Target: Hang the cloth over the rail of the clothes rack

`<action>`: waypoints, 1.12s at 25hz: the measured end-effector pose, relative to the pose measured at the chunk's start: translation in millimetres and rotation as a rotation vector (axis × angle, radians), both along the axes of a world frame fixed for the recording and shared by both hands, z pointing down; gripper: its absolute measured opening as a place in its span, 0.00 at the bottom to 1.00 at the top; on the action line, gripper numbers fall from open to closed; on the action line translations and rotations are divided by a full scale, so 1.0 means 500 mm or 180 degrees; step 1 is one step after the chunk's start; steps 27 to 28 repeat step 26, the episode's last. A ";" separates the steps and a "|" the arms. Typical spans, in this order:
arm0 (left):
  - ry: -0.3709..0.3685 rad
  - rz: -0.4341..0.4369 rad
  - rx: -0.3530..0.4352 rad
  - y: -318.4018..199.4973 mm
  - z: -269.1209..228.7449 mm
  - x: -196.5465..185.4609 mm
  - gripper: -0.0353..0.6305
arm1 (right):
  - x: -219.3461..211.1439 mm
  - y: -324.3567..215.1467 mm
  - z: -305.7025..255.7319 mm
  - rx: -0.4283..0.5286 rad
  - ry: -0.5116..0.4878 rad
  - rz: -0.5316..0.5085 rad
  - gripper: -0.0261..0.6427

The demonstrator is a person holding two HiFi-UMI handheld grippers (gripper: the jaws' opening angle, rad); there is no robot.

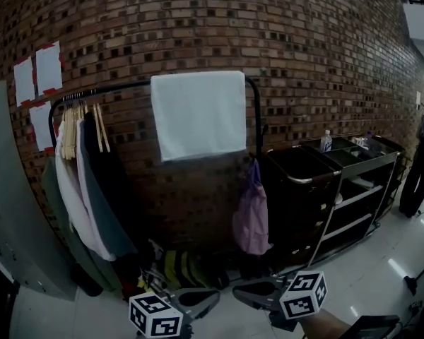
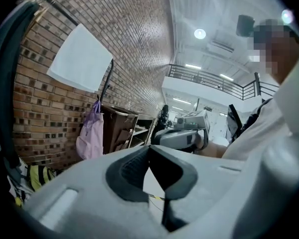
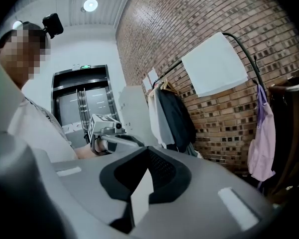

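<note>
A white cloth [image 1: 198, 115] hangs draped over the top rail [image 1: 124, 85] of the black clothes rack, against the brick wall. It also shows in the left gripper view as the cloth [image 2: 80, 59] and in the right gripper view as the cloth [image 3: 215, 64]. Both grippers sit low at the frame's bottom, well below and in front of the rack, tips pointing at each other. My left gripper [image 1: 213, 297] is shut with nothing in it, jaws meeting [image 2: 149, 148]. My right gripper [image 1: 239, 292] is likewise shut and empty [image 3: 148, 149].
Garments on hangers [image 1: 85, 182] fill the rack's left end. A purple bag [image 1: 252, 221] hangs at its right post. A black cart [image 1: 318, 189] with a bottle [image 1: 326, 141] stands to the right. Shoes and bags [image 1: 184, 267] lie under the rack. A grey panel [image 1: 7, 210] stands left.
</note>
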State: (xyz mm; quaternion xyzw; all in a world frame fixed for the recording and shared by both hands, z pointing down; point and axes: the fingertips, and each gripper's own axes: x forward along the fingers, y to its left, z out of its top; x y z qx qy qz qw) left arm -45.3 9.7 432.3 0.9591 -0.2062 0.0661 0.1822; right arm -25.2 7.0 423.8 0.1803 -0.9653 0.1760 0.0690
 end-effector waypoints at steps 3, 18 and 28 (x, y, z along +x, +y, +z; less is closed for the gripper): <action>0.0009 0.0033 -0.0019 0.014 -0.007 0.005 0.06 | 0.000 0.009 -0.005 0.0029 0.0031 0.0009 0.04; -0.0011 0.0063 0.0067 0.034 -0.012 0.033 0.06 | 0.010 0.032 -0.009 0.0120 0.0054 -0.0056 0.04; 0.0041 0.0036 0.0060 0.047 -0.013 0.035 0.06 | 0.004 0.050 -0.003 0.0109 0.0078 -0.0094 0.04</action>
